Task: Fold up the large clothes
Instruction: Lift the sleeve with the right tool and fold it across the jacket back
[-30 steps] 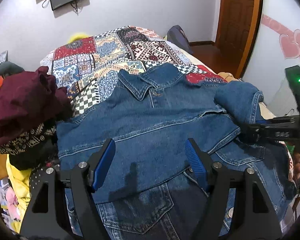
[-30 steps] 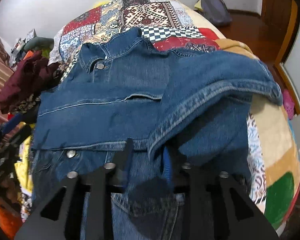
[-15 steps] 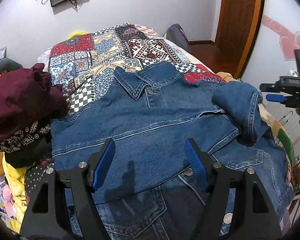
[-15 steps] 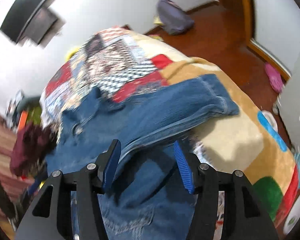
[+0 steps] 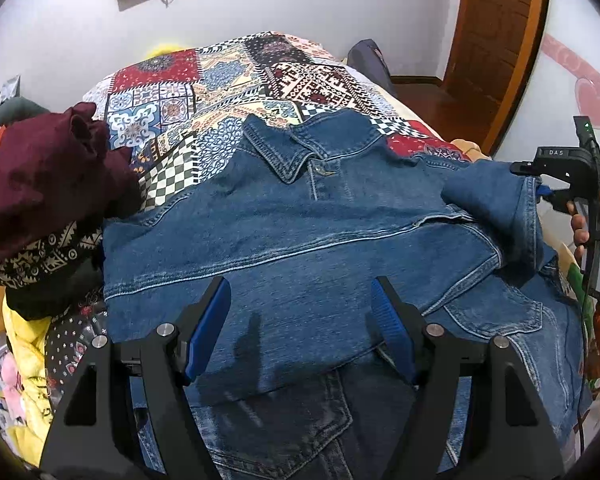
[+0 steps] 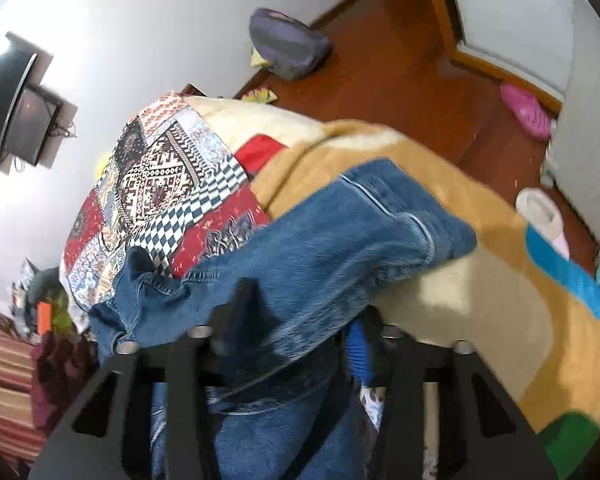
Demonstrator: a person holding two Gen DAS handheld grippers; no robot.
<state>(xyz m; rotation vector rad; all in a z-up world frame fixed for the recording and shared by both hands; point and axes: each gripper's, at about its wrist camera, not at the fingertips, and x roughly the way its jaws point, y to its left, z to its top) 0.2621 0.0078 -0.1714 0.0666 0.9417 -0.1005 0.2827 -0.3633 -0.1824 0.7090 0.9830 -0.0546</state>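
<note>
A blue denim jacket (image 5: 300, 232) lies spread on the patchwork bedspread (image 5: 204, 92), collar toward the far end, its left side folded over the middle. My left gripper (image 5: 300, 320) is open and empty just above the jacket's lower part. My right gripper (image 5: 540, 188) is at the bed's right edge by the jacket's right sleeve (image 5: 496, 208). In the right wrist view that sleeve (image 6: 340, 248) lies between and over my right gripper's (image 6: 300, 320) fingers, which stand wide apart; the left fingertip is hidden by cloth.
A heap of maroon and dark clothes (image 5: 40, 188) sits at the bed's left. A tan blanket (image 6: 460, 300) hangs over the right edge. A backpack (image 6: 288, 44), slippers (image 6: 528, 110) lie on the wooden floor. A door (image 5: 496, 32) stands at the back right.
My right gripper let go of the sleeve cuff, opened, swung out to the bed's right side, then came back against the sleeve. My left gripper stayed open and nearly still.
</note>
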